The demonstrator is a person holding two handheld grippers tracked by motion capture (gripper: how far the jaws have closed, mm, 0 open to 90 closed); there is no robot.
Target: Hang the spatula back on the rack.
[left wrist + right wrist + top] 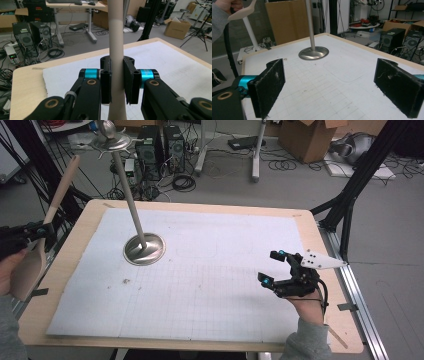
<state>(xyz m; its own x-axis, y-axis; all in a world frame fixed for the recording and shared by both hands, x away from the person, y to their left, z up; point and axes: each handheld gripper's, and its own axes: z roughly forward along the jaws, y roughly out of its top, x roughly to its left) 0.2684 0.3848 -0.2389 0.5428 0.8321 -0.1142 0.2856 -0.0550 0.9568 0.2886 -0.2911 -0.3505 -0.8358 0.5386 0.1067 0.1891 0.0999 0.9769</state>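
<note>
1. Left gripper (117,82): 2 black jaws clamped on the handle of 1 wooden spoon (116,50), pads pressing both sides of the stem.
2. Same spoon in high view (37,240): held off the left edge of the table, handle slanting up and away, bowl end low by the person's left hand (7,270).
3. Left gripper in high view (30,232): at far left, beside the table's edge, not over the white mat.
4. Right gripper (272,267): 2 jaws wide apart, nothing btwn them; in right gripper view (332,87) only bare gridded mat seen btwn the pads.
5. Right gripper low over the mat's right part, held by right hand (306,307); 1 grey three-cornered plate on top.
6. 1 metal stand (144,249): round base on the mat, left of centre, thin pole rising to a top piece; well apart from both grippers.
7. 1 white gridded mat (200,285) covering most of 1 wooden table (70,250).
8. Spoon and stand not touching.
</note>
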